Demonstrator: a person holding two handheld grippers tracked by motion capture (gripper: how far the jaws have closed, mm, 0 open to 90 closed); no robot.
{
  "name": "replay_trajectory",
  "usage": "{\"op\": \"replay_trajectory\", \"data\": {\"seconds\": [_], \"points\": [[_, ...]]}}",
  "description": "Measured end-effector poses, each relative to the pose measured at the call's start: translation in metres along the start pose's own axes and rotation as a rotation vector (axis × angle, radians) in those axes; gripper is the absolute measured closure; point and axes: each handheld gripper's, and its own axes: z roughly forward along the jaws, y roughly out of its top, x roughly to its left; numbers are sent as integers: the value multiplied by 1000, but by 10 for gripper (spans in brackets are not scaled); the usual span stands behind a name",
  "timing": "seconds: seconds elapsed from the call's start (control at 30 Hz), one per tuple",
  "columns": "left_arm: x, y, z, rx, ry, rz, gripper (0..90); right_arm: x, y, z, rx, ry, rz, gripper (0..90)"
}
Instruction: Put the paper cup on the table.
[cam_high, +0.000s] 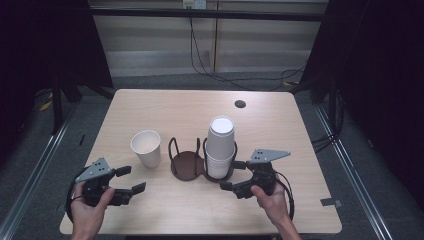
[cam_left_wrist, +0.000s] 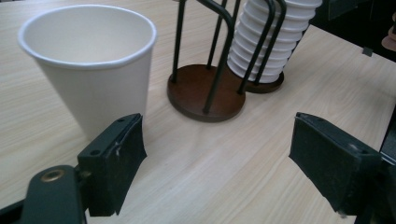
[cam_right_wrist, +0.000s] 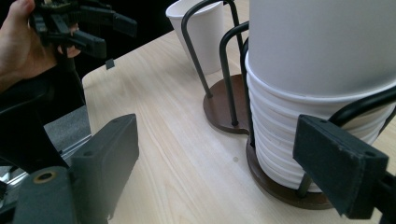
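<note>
On the wooden table (cam_high: 165, 102), near its middle: a single paper cup (cam_high: 146, 148), upright, mouth up, standing alone to the left of a dark wire cup holder (cam_high: 187, 159). Holder's left bay with bare brown base; right bay filled by a stack of white cups (cam_high: 220, 146), upside down, rising above the wire loops.

Near the front left edge: left gripper (cam_high: 131, 180), held in a hand (cam_high: 89, 210), jaws apart with only bare tabletop between them, nothing gripped. Well short of the single cup, no contact. From the left gripper view: cup just beyond the left jaw, holder and stack farther off to the right.

At the front right: right gripper (cam_high: 234, 175), held in the other hand (cam_high: 272, 200), jaws spread wide, nothing pinched. One jaw just beside the stack's holder; contact impossible to tell. From the right gripper view: stack close up between the jaws' line and the right pad (cam_right_wrist: 338, 165), single cup behind the wires.
</note>
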Motion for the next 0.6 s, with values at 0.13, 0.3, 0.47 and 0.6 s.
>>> {"op": "replay_trajectory", "data": {"seconds": [0.13, 0.3, 0.47, 0.6], "points": [[-8, -3, 11, -36, -34, -10, 177, 7, 0, -1, 6, -3, -16, 149], [-15, -2, 30, -34, -81, -34, 177, 12, -2, -6, -4, -24, -24, 149], [-24, -3, 49, -2, -85, 14, 177, 16, -9, -9, 5, -60, -32, 149], [-32, -10, 49, 19, -106, 22, 177, 14, -13, -6, 6, -104, -24, 148]]}}
